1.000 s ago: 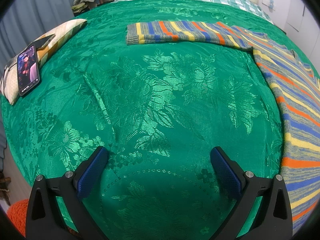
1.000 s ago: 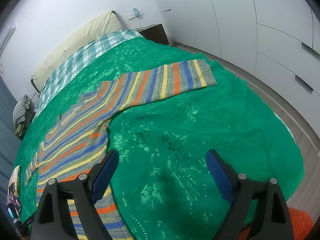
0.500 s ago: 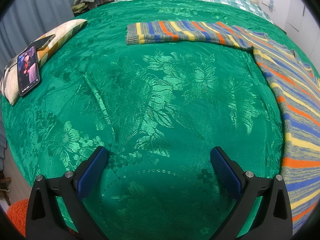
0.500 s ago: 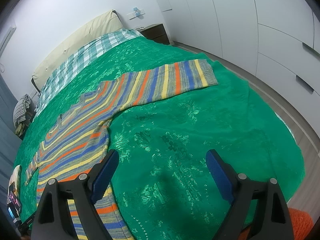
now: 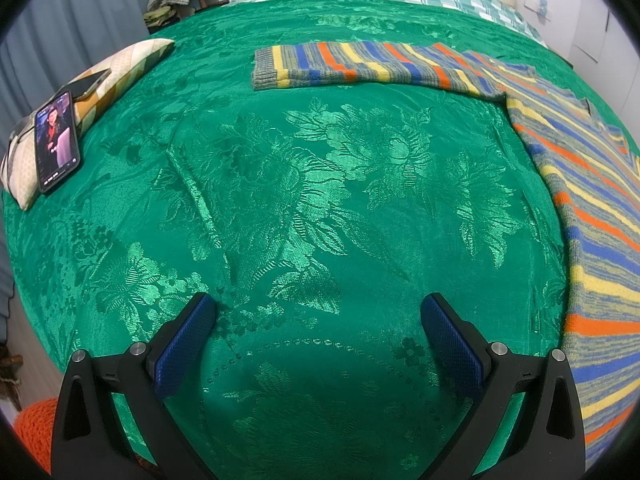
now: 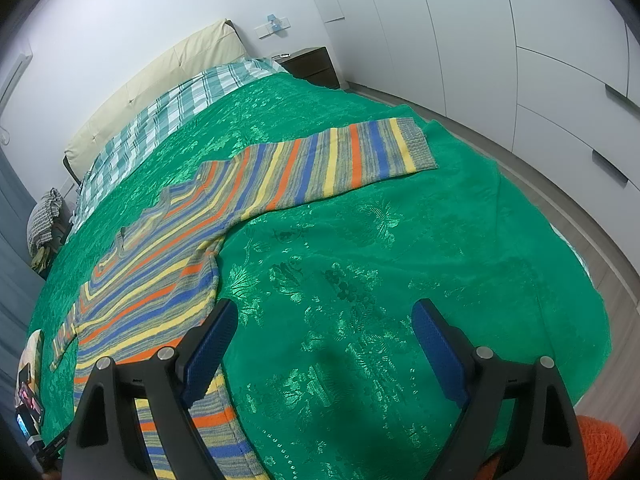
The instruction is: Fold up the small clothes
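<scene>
Left wrist view shows the striped sweater (image 5: 592, 200) spread flat along the right edge of the frame, one sleeve (image 5: 360, 66) reaching across the upper middle on the green bedspread (image 5: 300, 200). At bottom centre the left gripper (image 5: 318, 316) hangs spread wide, holding nothing. A phone (image 5: 56, 144) lies on a cushion (image 5: 120, 68) at upper left. Right wrist view has the right gripper (image 6: 324, 324) equally parted and empty at bottom centre, with the sweater at the frame's left
</scene>
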Demonstrator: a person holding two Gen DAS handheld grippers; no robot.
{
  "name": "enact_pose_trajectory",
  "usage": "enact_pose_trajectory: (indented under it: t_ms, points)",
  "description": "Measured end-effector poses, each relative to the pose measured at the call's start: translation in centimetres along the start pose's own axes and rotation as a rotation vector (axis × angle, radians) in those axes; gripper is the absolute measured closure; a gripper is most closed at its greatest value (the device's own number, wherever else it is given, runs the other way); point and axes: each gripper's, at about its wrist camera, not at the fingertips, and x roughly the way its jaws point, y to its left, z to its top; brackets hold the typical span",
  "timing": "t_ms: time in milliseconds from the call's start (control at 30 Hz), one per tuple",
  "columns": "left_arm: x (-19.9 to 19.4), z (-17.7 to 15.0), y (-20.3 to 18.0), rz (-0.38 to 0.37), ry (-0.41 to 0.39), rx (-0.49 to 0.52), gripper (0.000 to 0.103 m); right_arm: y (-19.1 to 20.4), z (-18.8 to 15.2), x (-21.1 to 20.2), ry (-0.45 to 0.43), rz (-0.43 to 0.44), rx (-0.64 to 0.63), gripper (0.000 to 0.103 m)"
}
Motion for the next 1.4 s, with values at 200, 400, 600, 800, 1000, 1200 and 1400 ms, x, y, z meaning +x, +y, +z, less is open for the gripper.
enact_pose_trajectory:
  t_ms: [200, 400, 600, 800, 1000, 1200, 1400]
  points:
    - [0.0, 0.0, 0.0, 0.0, 0.0, 0.0, 0.0, 0.0, 0.0, 0.0, 0.0, 0.0, 0.0, 0.015]
    - [0.1, 0.0, 0.0, 0.0, -0.001, 0.0, 0.0, 0.0, 0.0, 0.0, 0.001, 0.0, 0.001, 0.015]
    - [0.1, 0.0, 0.0, 0.0, -0.001, 0.001, 0.0, -0.1, 0.0, 0.0, 0.001, 0.0, 0.002, 0.015]
    - [0.1, 0.0, 0.0, 0.0, -0.002, 0.001, 0.0, -0.1, 0.0, 0.0, 0.001, 0.0, 0.002, 0.015]
    - [0.1, 0.1, 0.1, -0.007, -0.001, -0.005, 0.0, 0.1, 0.0, 0.0, -0.001, 0.001, 0.002, 0.015]
    - [-2.3, 1.3, 1.7, -0.077, -0.019, -0.058, 0.001, -0.8, 1.5, -0.3, 0.033, 0.135, 0.075, 0.015]
    - [-5.6, 0.7, 2.8, -0.151, -0.092, -0.135, 0.001, -8.3, 8.5, -1.3, -0.054, 0.256, 0.377, 0.012]
